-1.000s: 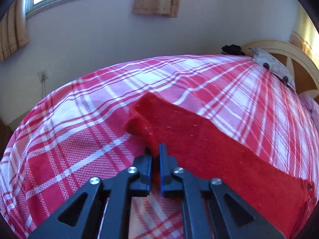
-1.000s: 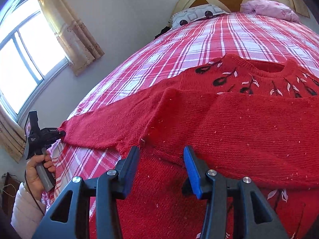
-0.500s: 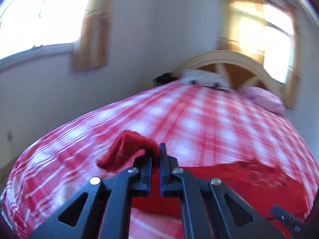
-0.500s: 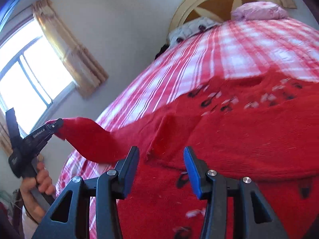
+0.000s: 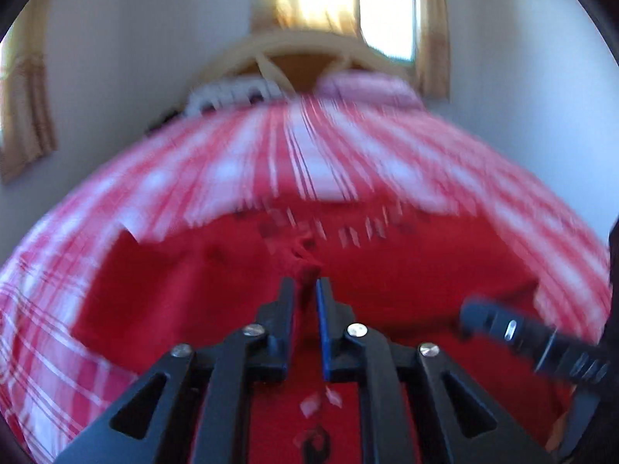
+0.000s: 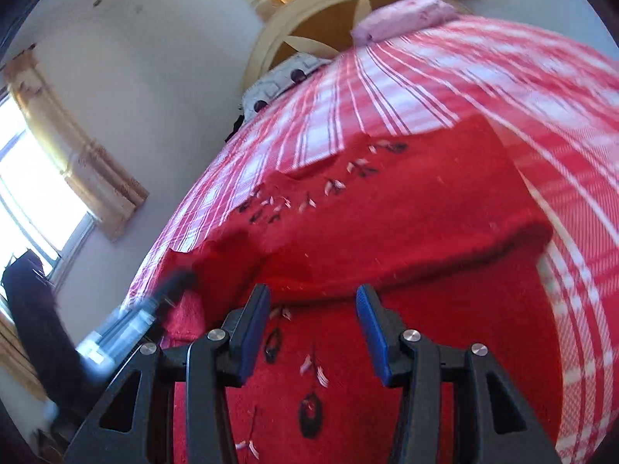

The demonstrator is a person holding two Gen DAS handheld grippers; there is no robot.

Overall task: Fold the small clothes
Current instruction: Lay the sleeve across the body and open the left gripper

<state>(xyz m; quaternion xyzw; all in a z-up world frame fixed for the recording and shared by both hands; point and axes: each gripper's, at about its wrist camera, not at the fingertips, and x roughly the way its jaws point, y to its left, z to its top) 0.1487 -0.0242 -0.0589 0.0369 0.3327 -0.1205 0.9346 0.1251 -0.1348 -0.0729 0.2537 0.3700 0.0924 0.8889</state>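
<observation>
Sleeve (image 5: 298, 266) now across sweater (image 5: 193, 290).

Left gripper (image 5: 305, 290): matte black frame with triangular cut-outs, four round silver screws across the linkage, blue pads lining the inner faces of the jaws. Right gripper (image 6: 313, 301): same black frame and silver screws, with broader blue pads on its two fingers (image 6: 369, 324).

A red knitted sweater (image 6: 387, 232) with small black and white motifs lies on the bed, neckline toward twelve o'clock. One sleeve (image 5: 298, 266) is folded across its body, the cuff near the centre, slightly raised.
</observation>
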